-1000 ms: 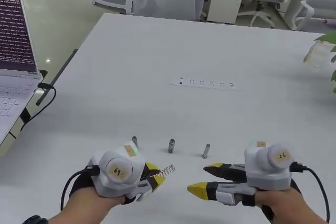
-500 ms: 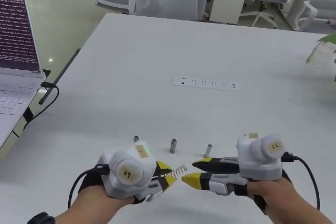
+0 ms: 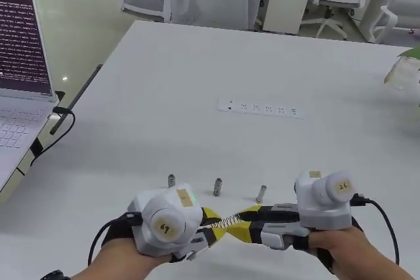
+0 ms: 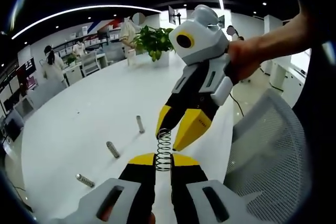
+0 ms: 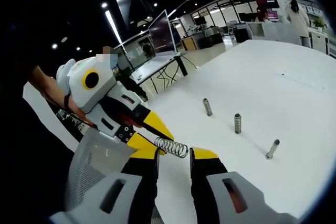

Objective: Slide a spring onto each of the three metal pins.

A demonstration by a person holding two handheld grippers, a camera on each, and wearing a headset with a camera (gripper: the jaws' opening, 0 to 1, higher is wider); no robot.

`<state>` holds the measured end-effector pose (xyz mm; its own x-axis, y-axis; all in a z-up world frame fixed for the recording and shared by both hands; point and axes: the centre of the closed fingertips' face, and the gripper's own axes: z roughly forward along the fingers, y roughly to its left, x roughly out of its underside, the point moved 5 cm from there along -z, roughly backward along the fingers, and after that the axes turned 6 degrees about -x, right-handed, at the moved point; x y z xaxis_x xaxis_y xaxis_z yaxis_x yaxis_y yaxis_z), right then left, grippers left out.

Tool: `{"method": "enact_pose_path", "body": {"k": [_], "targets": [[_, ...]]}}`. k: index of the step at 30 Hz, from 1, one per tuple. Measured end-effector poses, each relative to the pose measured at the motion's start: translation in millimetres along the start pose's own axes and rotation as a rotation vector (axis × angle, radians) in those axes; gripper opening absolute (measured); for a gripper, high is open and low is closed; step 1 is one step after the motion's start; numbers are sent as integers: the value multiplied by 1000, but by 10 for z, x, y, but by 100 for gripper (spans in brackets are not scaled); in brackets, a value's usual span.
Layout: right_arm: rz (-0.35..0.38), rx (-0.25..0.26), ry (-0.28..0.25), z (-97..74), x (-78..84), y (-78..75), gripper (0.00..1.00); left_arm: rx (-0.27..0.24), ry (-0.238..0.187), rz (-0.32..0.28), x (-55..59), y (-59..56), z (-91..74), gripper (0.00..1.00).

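1. Spring [image 4: 164, 148]: its near end is pinched between the closed jaws of the left gripper [image 4: 163, 161] and it sticks straight out ahead of the tips. Its far end reaches into the right gripper [image 5: 174, 154], whose jaws stand apart on either side of the coil and do not grip it.
2. Three pins stand in a row on the table [image 3: 197, 83], beyond both grippers' tips. From the right gripper, the left pin [image 5: 208, 107] and middle pin [image 5: 238, 123] look ribbed, so probably already sprung. The bare pin [image 5: 272, 149] lies ahead and to its right.
3. Risk: the handover fails. If the left jaws release before the right ones close, the spring would likely drop and roll.
4. Risk: pinching only the last coils could flick the springy wire out. Squeezing mid-length could flatten the bore that the pin must enter.
5. The left gripper view shows the clamp itself. The right gripper view shows the open gap and which pins are ribbed or smooth. In the head view the gripper bodies hide this contact, and a power strip [image 3: 260, 108] lies further out.
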<state>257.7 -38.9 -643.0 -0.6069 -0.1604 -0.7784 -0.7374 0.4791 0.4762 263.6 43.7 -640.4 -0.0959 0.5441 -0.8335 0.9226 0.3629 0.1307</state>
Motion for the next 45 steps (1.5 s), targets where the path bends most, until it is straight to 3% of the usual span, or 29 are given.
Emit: {"method": "enact_pose_path", "body": {"k": [22,45], "targets": [[7,-19,-21,-44,-33,26,11,17,14,65,32,-46,29,2],[-55,-24,23,-50,-123,115,8,17,0,42,45,-71,90,2]]}}
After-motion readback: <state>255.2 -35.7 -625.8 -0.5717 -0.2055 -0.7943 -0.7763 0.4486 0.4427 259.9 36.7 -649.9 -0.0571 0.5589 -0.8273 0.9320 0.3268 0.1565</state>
